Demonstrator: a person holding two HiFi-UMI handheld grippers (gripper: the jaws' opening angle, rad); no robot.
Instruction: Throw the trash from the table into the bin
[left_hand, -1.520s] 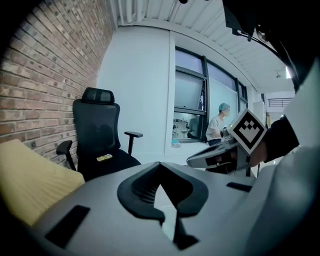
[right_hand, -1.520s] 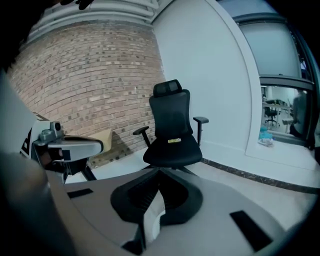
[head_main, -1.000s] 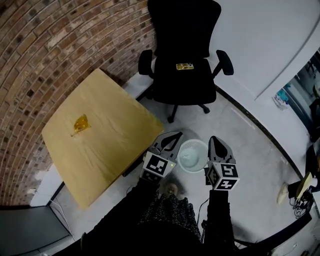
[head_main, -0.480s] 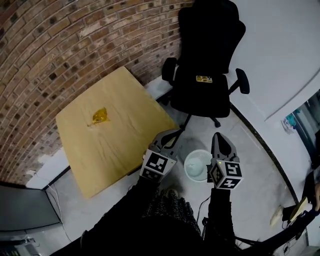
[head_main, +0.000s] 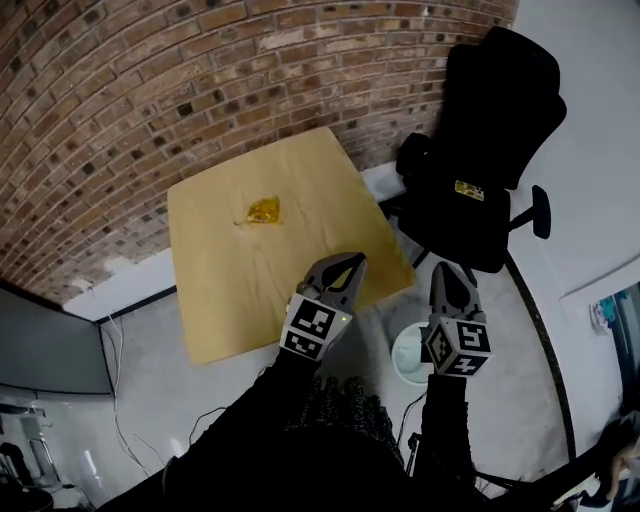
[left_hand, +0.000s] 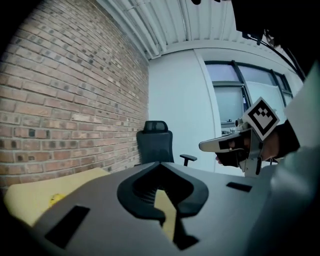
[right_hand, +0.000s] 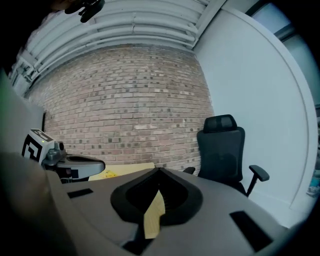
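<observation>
Items counted: one tabletop; one yellow trash piece; one black office chair; one white bin; two grippers, left gripper and right gripper.

The person is holding the left tool and right tool out side by side, jaws pressing together, gripping nothing.

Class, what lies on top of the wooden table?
One crumpled yellow wrapper shows on the table; the left gripper hides part of its near edge.
</observation>
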